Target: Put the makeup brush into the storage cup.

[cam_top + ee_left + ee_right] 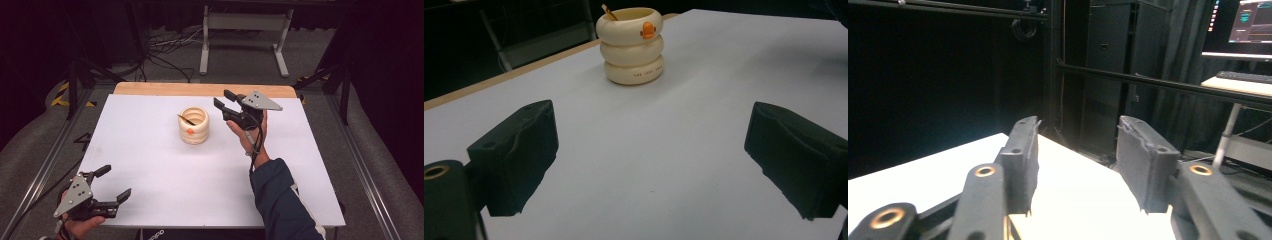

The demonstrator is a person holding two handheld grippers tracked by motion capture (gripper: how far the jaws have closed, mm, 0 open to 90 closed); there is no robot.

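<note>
A cream cup made of three stacked rings, with an orange duck mark, stands upright on the white table past its middle. A thin brown stick leans inside it. My right gripper hovers just right of the cup, a little above the table, with its jaws apart and pointing left and away. In the right gripper view nothing lies between the jaws of the right gripper. My left gripper rests at the near left corner, wide open and empty. From the left gripper the cup stands far ahead.
A wooden strip runs along the table's far edge. Beyond it are a white metal stand and floor cables. Dark frame rails flank both sides. A lit monitor is off to the side.
</note>
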